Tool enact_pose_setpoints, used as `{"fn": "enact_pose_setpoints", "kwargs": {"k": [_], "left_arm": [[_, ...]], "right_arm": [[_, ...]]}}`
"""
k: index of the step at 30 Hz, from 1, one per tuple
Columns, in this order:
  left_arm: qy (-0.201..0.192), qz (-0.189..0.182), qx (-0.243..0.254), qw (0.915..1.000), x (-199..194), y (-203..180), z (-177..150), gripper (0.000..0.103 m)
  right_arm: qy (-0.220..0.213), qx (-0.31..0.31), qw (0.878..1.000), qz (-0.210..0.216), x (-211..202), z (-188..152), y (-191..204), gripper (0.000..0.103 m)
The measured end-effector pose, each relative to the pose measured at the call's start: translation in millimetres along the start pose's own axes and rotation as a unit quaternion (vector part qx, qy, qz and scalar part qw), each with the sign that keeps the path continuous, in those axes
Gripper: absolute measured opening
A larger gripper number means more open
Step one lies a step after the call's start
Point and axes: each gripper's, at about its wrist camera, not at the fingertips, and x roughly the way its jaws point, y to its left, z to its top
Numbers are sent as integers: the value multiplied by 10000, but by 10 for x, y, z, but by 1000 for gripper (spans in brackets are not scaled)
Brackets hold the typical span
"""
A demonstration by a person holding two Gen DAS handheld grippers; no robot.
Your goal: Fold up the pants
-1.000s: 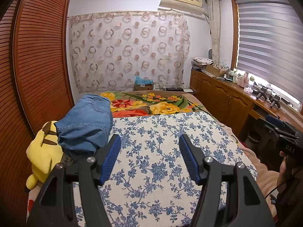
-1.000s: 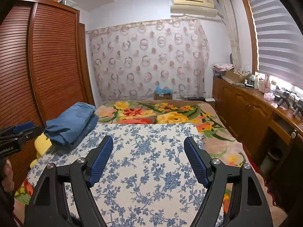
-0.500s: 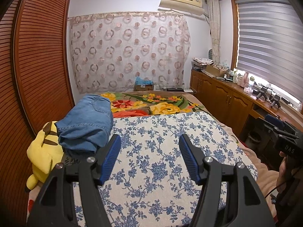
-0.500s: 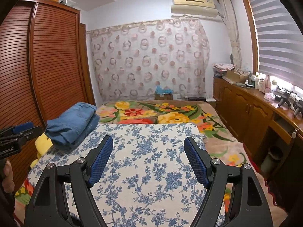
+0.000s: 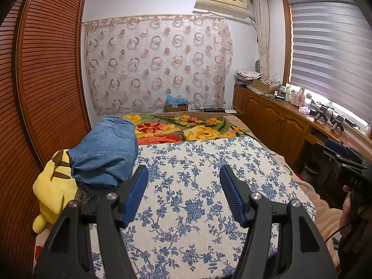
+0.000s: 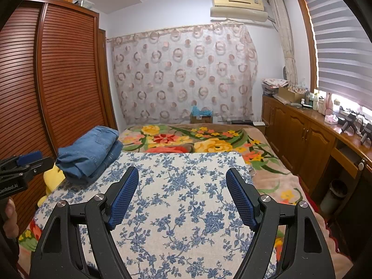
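Note:
Folded blue jeans (image 5: pixel 105 150) lie in a stack at the left side of the bed, also in the right wrist view (image 6: pixel 89 152). My left gripper (image 5: pixel 183 186) is open and empty above the blue-flowered quilt (image 5: pixel 197 186), with the jeans ahead to its left. My right gripper (image 6: pixel 182 186) is open and empty above the same quilt (image 6: pixel 186 200). The right gripper also shows at the right edge of the left wrist view (image 5: pixel 344 160). The left one shows at the left edge of the right wrist view (image 6: pixel 23 165).
A yellow plush toy (image 5: pixel 53 186) sits beside the jeans by the slatted wooden wardrobe (image 5: pixel 41 93). A bright floral blanket (image 5: pixel 186 127) covers the far bed. Wooden cabinets (image 5: pixel 279 125) with clutter run along the right under the window.

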Motion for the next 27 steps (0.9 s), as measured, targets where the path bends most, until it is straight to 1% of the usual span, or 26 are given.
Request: {"fn": "enact_pose_setpoints", "kwargs": {"k": [27], "left_arm": [[-18, -3, 4, 10000, 0, 9, -1, 64]], "right_arm": [[-18, 4, 10000, -5, 12, -7, -20, 80]]}}
